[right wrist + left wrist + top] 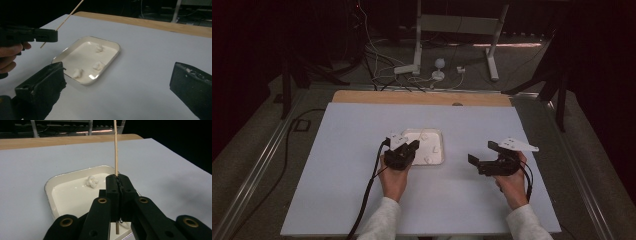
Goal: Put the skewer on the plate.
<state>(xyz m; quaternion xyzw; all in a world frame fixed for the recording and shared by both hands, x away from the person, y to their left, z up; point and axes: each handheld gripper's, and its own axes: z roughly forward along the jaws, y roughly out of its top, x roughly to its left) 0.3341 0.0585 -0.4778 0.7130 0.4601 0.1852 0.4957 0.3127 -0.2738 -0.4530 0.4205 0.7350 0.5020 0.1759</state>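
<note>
Taking the white tray [438, 159] near the middle of the pale blue table [337, 190] as the landmark and reading from the left: the left gripper [414, 143] hovers at the tray's left edge, its jaws pressed together and clamped on a thin wooden skewer [115, 147]. In the left gripper view the stick stands nearly upright, running up from between the closed jaws and out past the top of the picture, with a short end poking out below them over the tray's near rim. Nothing is threaded on the part of the stick that can be seen. Inside the tray lie small white lumps [98, 66], probably marshmallows or bits of dough; the right gripper view shows three of them, one toward the far end and two nearer the close rim, lying apart from each other and loose on the tray floor. None of them touches the skewer. To the right of the tray, well apart from it on the bare table, the right gripper [479, 152] is held with its jaws wide apart and nothing between them, pointing back toward the tray. As a judgement, the work looks like threading the lumps onto the stick, and it is at its very beginning: the stick is gripped and brought up to the tray, but no lump has been picked up or speared, so every piece is still left to do.
</note>
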